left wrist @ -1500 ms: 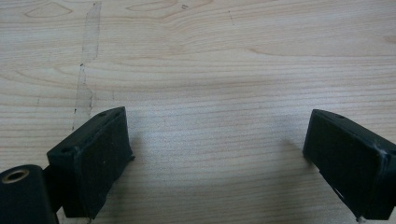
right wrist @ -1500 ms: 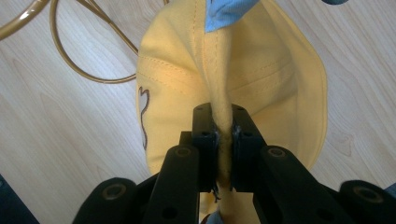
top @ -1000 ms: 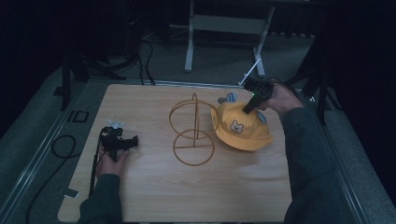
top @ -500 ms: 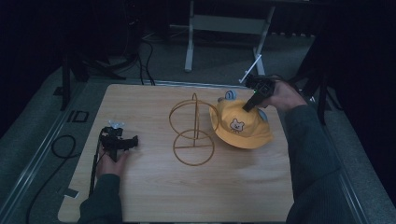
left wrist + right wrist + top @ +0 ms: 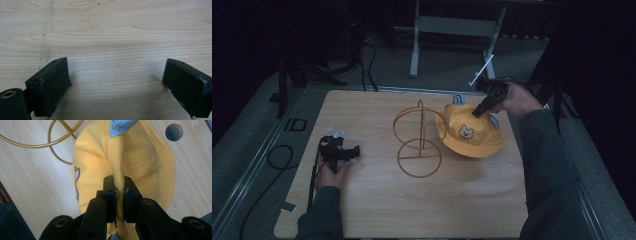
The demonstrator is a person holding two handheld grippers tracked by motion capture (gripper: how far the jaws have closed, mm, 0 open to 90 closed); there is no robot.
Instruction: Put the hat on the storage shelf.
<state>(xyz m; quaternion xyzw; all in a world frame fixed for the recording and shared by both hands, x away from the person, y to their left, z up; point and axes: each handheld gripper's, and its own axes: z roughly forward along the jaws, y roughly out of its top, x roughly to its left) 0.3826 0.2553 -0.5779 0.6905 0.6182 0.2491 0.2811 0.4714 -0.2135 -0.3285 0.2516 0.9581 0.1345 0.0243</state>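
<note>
Hat: a yellow hat (image 5: 471,134) is seen at the right of the surface (image 5: 377,200), just beside a gold wire stand (image 5: 419,142).
Right gripper (image 5: 119,192): its fingers are clenched on a pinched fold of the crown.
Left gripper (image 5: 117,82): fingers released, nothing held, low over bare wood at the near left.
Risk: the thin fold could probably be pulled free, or the brim snagged on the wire.

On the table (image 5: 362,210), the wire stand (image 5: 419,140) sits near the middle, slightly toward the far edge. The hat (image 5: 469,132) lies just to its right, its brim touching the stand's ring, toward the far right corner. The right tongs (image 5: 476,112) sit on the hat's far side. The left tongs (image 5: 354,151) rest near the left edge, well apart from the stand.
</note>
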